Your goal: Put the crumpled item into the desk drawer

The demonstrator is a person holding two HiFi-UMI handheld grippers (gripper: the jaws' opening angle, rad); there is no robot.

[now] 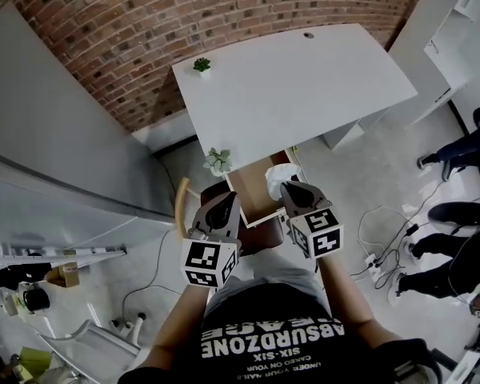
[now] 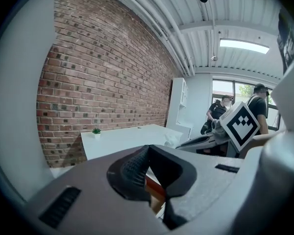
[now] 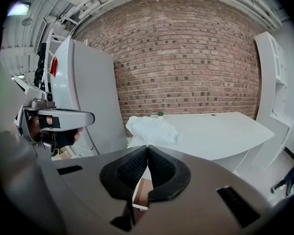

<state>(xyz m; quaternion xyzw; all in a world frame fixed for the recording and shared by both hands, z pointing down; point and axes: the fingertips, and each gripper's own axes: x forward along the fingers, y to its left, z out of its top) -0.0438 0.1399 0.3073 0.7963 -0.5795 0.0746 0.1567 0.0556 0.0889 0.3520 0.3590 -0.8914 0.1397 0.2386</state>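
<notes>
**Both tongs clenched on nothing at the open drawer**
The left tongs [image 2: 148, 151] and right tongs [image 3: 147, 148] meet tip to tip. Just past the right tongs, the white crumpled item [image 3: 152, 129] sits at the far right corner of the pulled-out drawer [image 1: 252, 200] under the desk [image 1: 304, 78]. Whether it lies inside or on the rim is unclear. It seems delivered; the drawer is not yet shut.
</notes>
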